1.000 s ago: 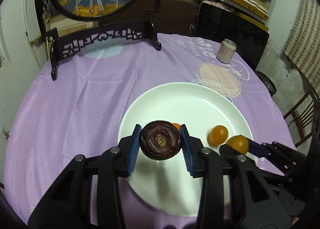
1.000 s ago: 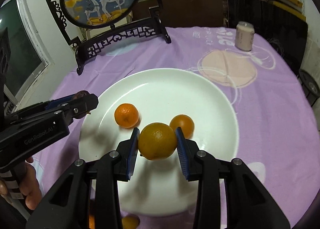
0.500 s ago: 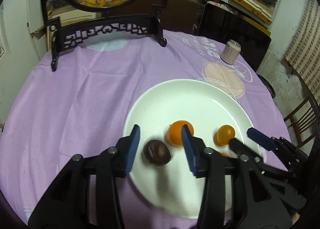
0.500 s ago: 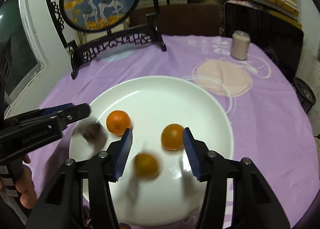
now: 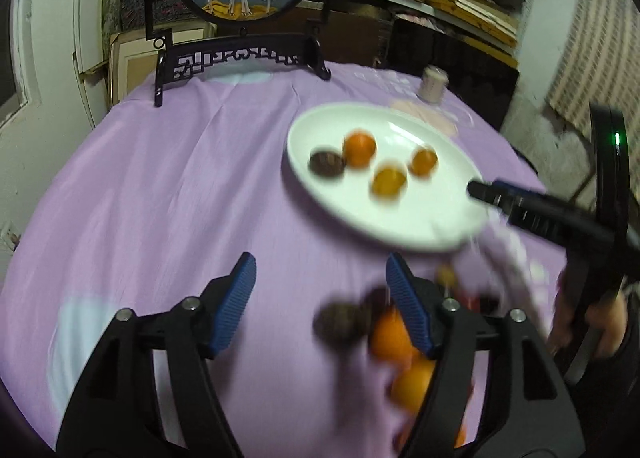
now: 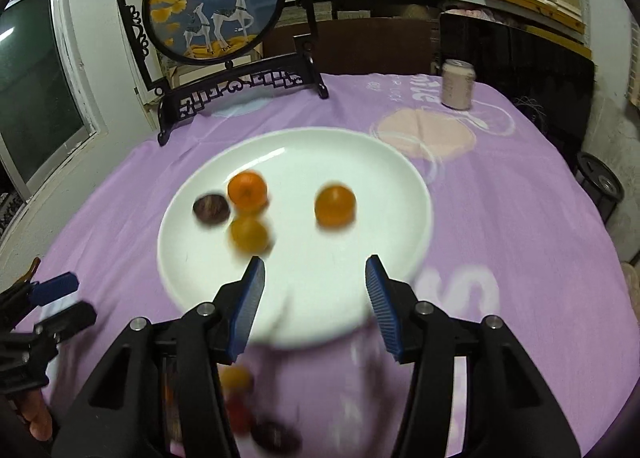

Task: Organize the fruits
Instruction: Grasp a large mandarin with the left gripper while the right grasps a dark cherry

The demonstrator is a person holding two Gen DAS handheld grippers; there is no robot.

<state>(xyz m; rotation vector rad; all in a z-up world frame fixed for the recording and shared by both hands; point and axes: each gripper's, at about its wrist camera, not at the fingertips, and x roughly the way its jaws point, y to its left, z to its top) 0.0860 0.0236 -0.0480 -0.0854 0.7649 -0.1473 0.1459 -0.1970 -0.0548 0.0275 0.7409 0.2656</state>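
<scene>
1. In the left wrist view, the dark fruit (image 5: 327, 164) that had been clamped a second earlier was found lying on the white plate (image 5: 432, 234), and the left gripper (image 5: 320, 278) had been drawn back over the bare purple cloth of the bench (image 5: 160, 194). Its fingers had just been opening and stood well apart with nothing between them.
2. Three orange fruits were seen on the plate beside the dark one: a tangerine (image 5: 359, 148) touching it, a yellower orange (image 5: 388, 182) and a small one (image 5: 423, 162). They were judged to have been gathered there as the sorting place.
3. A pile of unsorted fruit (image 5: 396, 342) lay near the bench's near edge, partly hidden behind the right-hand finger and too blurred to count.
4. In the right wrist view, the orange (image 6: 249, 233) held earlier had been released onto the plate (image 6: 400, 178), just below the tangerine (image 6: 247, 191) and dark fruit (image 6: 211, 208). The right gripper (image 6: 316, 282) had been pulled back to the plate's near rim, its fingers just opened, apart and empty.
5. More fruit (image 6: 236, 378) below the fingers was smeared by motion and cut off, so its kinds could not be told.
</scene>
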